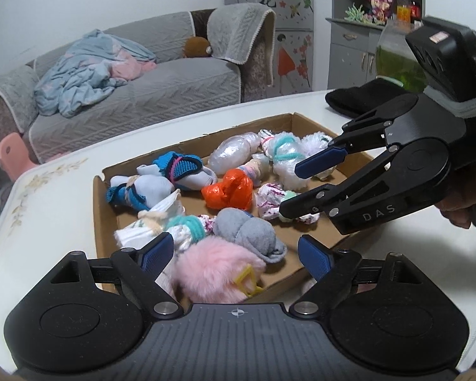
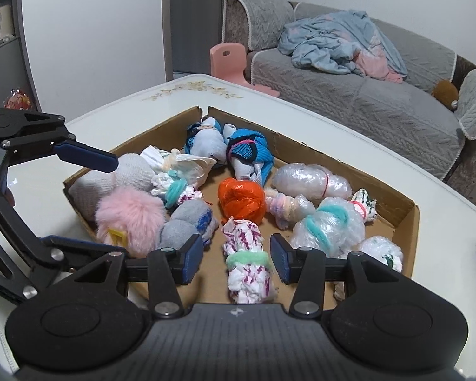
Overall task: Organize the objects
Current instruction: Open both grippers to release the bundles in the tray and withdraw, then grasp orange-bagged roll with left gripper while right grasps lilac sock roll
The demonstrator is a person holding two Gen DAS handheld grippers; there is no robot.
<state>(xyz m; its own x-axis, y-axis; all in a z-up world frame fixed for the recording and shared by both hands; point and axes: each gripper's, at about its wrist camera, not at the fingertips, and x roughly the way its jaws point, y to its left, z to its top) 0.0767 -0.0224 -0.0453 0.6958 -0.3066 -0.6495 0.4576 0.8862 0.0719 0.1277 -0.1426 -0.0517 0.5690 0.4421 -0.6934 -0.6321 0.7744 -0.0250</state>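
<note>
1. A white table (image 1: 63, 197) with a faint floral print along its rim is being used as the work surface; a shallow cardboard tray (image 1: 106, 222) is lying on it.
2. A grey-covered sofa (image 1: 161, 95) is standing behind the table, and a rumpled blue and pink blanket (image 1: 82, 73) is lying on its seat.
3. A pink child's chair (image 2: 228, 60) is being seen between the sofa and the table, and a grey cabinet (image 1: 352, 50) with bottles and packets on its shelf is standing at the far right of the left wrist view.
4. A black folded cloth (image 1: 361, 95) is lying on the table beyond the tray.
5. Inside the tray the following are being counted: one pink fluffy pouch (image 1: 212, 270), one orange bag ball (image 1: 228, 190), two blue and white sock bundles (image 1: 181, 168), one grey sock roll (image 1: 247, 228), and one white bundle with purple marks and a green band (image 2: 247, 263). Several clear and white plastic-bag bundles are also lying there; their exact number cannot be told.
6. The left gripper (image 1: 234, 254) is being held spread wide above the pink fluffy pouch at the tray's near edge, with nothing pinched.
7. The right gripper (image 2: 236, 257) is being held partly spread around the white bundle with purple marks; its pads are standing clear of the bundle on both sides.
</note>
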